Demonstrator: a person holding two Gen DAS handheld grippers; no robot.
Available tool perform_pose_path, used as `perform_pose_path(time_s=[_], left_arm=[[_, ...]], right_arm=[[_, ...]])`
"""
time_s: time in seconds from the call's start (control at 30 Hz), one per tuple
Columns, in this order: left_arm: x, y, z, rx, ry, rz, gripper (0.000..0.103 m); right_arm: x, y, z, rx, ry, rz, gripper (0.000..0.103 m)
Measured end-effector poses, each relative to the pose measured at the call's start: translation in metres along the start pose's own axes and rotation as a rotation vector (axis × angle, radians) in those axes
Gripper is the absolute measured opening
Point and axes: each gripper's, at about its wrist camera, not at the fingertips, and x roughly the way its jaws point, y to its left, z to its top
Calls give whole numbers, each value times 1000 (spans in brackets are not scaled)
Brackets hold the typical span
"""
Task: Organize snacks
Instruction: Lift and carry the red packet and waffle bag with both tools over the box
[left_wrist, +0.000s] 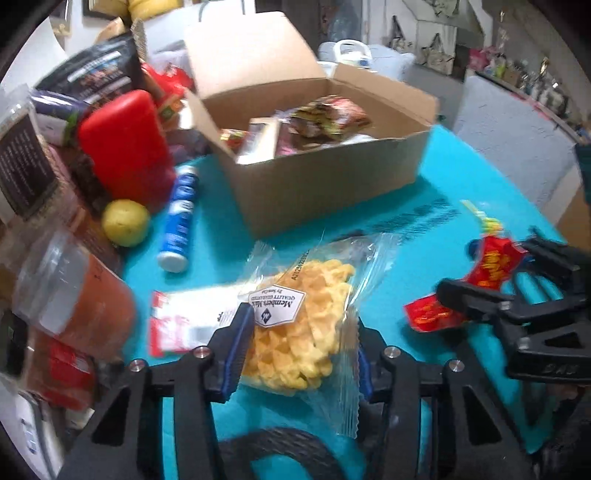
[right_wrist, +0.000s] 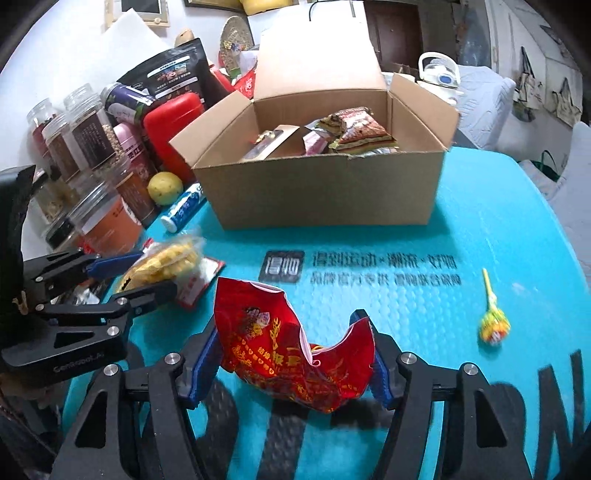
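Jaws of both grippers clamp snack bags, crackers (left_wrist: 295, 332) left, red packet (right_wrist: 291, 354) right; cardboard box (right_wrist: 325, 192) holds packets

Turquoise tabletop (right_wrist: 480, 221) printed with dark lettering. Open cardboard box (right_wrist: 325, 195) toward the far edge. Lemon (right_wrist: 165, 187) and blue-and-white tube (right_wrist: 183, 212) just beside the box's left side. Clear jars (right_wrist: 92, 147) and a red container (right_wrist: 173, 122) crowded along the left edge. Lollipop (right_wrist: 493, 321) alone near the right edge. Red-and-white packet (left_wrist: 181, 321) flat near the left.
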Motion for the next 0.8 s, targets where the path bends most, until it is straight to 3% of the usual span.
perform_pose_path(time_s=[0.07, 0.23, 0.33, 0.4, 0.53, 0.63, 0.8], left_arm=[[-6, -6, -4, -3, 5, -51, 48], [1, -17, -7, 51, 12, -7, 48], [13, -19, -8, 70, 25, 36, 56], [18, -19, -10, 80, 34, 64, 68], [28, -15, -15, 67, 21, 73, 72], [25, -12, -15, 45, 5, 72, 64], [8, -17, -10, 61, -62, 100, 39]], right_arm=[[-7, 1, -5, -3, 3, -7, 67], [-8, 5, -16, -25, 21, -48, 70], [-2, 3, -23, -11, 46, -50, 75], [-2, 2, -27, -1, 40, -41, 80], [2, 5, -30, -26, 53, -58, 82], [9, 7, -34, -26, 75, -67, 81], [5, 7, -35, -13, 55, -66, 72]])
